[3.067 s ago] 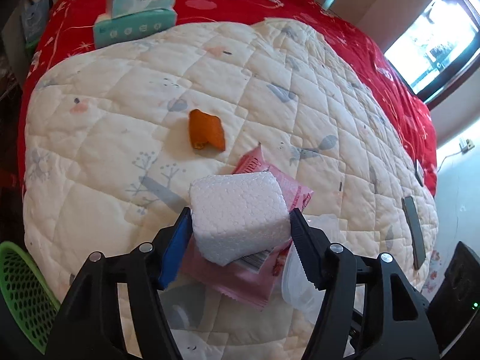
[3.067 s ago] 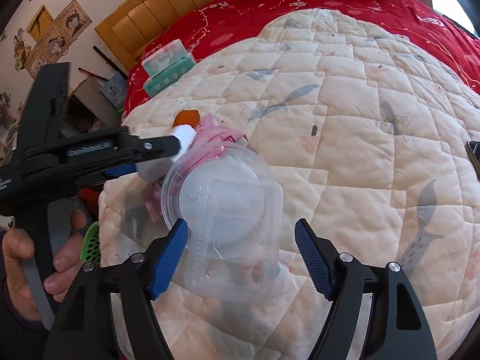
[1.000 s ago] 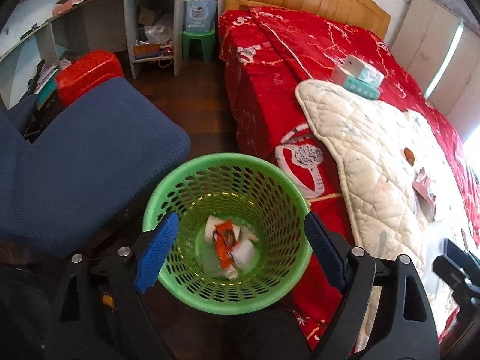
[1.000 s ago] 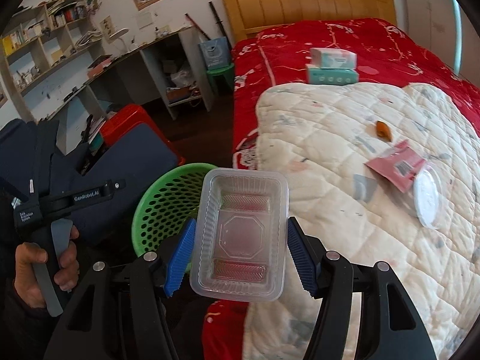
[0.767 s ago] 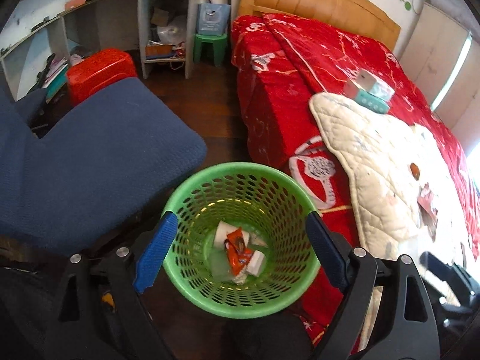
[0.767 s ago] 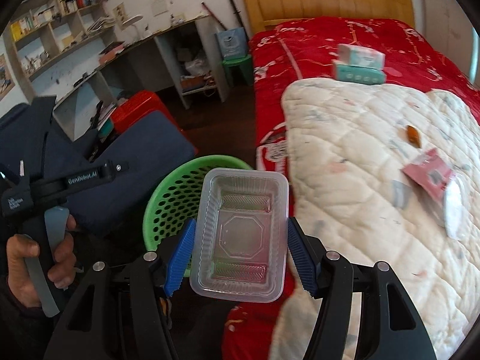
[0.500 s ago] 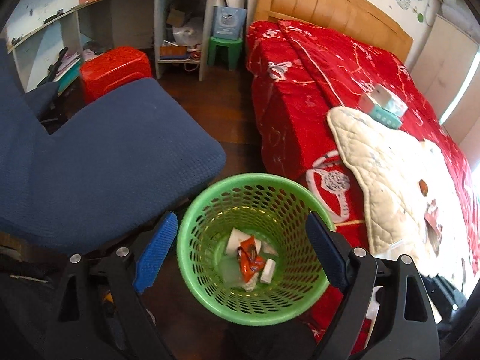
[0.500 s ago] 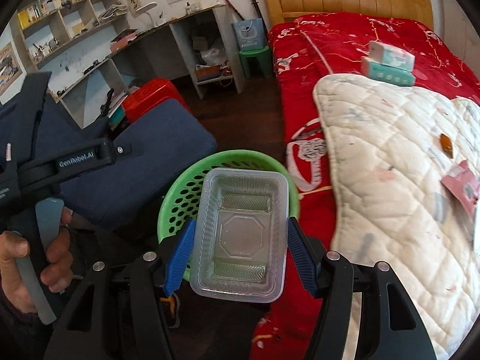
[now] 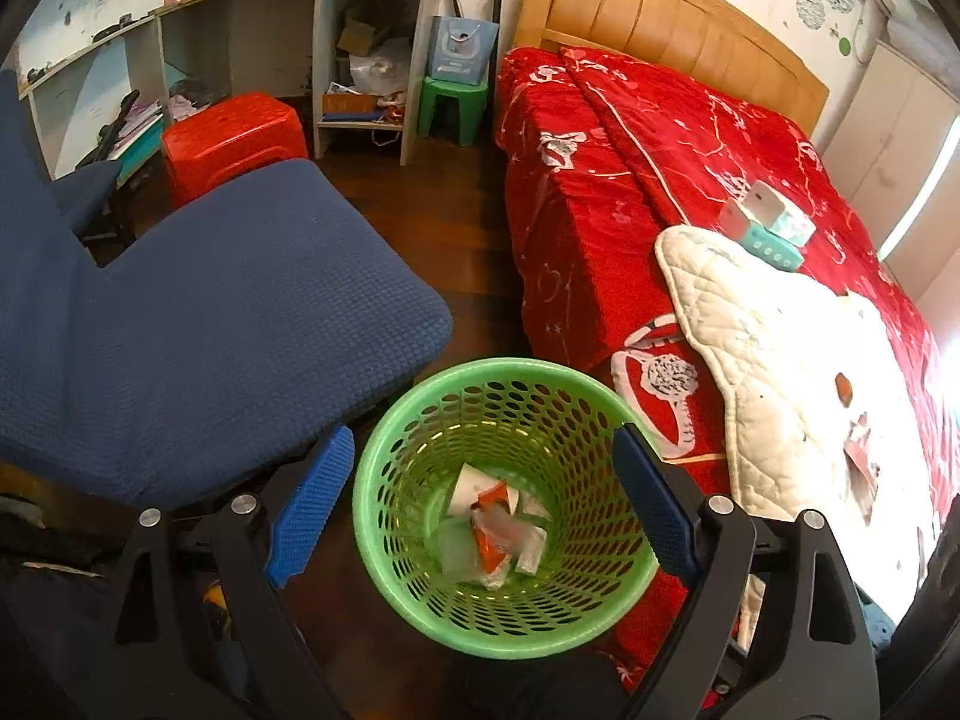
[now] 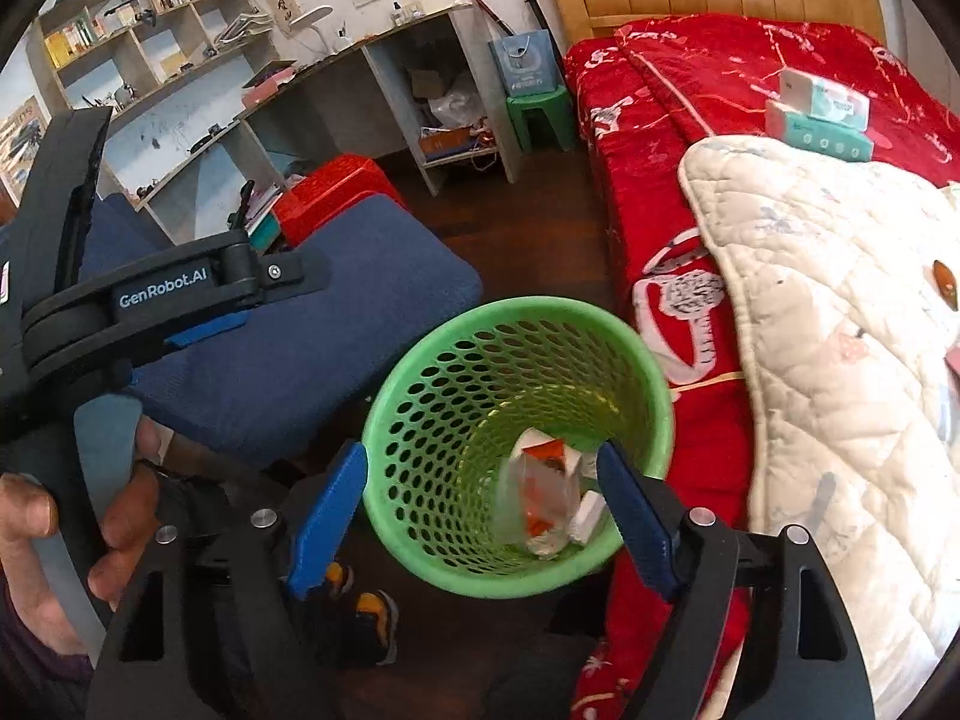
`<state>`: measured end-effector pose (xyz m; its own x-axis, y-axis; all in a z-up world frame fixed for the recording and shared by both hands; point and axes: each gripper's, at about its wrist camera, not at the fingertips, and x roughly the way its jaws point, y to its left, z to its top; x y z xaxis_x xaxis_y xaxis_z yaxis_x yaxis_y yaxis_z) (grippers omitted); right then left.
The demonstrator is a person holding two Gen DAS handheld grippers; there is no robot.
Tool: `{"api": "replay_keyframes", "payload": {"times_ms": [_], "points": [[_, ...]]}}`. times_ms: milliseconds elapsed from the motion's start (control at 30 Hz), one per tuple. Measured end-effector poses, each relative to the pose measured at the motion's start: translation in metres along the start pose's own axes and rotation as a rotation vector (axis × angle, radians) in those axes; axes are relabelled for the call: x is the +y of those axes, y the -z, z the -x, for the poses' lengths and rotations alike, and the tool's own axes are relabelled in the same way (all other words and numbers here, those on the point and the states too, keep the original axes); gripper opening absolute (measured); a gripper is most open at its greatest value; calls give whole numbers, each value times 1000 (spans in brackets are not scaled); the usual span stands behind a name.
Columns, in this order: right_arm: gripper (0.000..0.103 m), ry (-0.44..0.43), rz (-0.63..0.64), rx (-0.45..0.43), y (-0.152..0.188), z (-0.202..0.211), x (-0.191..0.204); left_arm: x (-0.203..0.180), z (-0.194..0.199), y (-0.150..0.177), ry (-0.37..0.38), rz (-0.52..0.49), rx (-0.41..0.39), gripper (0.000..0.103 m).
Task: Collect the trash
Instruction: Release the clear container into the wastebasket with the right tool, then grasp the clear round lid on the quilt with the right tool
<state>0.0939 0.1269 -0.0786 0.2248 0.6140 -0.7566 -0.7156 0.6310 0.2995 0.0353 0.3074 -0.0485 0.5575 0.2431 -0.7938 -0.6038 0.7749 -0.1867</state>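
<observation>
A green mesh basket point(image 9: 384, 456) stands on the floor beside the bed, with several wrappers and scraps point(image 9: 495, 531) at its bottom. My left gripper point(image 9: 480, 498) hangs open above it with nothing between its fingers. In the right wrist view the same basket point(image 10: 522, 307) lies under my right gripper point(image 10: 483, 495), whose jaws are opening. A clear plastic container point(image 10: 534, 495), blurred, is inside the basket and apart from the pads. A hand point(image 10: 120, 480) holds the left gripper point(image 10: 258, 294) to the left. An orange wrapper point(image 9: 844, 387) and a pink packet point(image 9: 861, 450) lie on the white quilt point(image 9: 780, 360).
A blue padded chair point(image 9: 210, 312) crowds the basket's left side; the red bed point(image 9: 630, 180) borders its right. Tissue packs point(image 9: 774, 222) sit on the bedspread. A red stool point(image 9: 231, 132), a green stool point(image 9: 453, 102) and desk shelves point(image 9: 360, 48) stand farther back.
The clear container has left the right gripper's jaws and dropped into the basket; those jaws have spread. The right gripper moved over the basket. The left gripper drew back slightly and is now still.
</observation>
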Motion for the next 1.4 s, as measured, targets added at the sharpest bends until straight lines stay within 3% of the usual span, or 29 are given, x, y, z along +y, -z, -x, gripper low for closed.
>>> {"api": "replay_keyframes", "payload": {"times_ms": [533,1167,1400], "points": [[76,132,-63,-60,9,60,-70,-53,-1,11,55,-82,19,87],[87,388,-251,-106,42,133,-227,-129,-12,21,136,-185,63,87],[88,391,-334,-93,50,142,-288,-164,-22,23,182,-234,86,87]]}}
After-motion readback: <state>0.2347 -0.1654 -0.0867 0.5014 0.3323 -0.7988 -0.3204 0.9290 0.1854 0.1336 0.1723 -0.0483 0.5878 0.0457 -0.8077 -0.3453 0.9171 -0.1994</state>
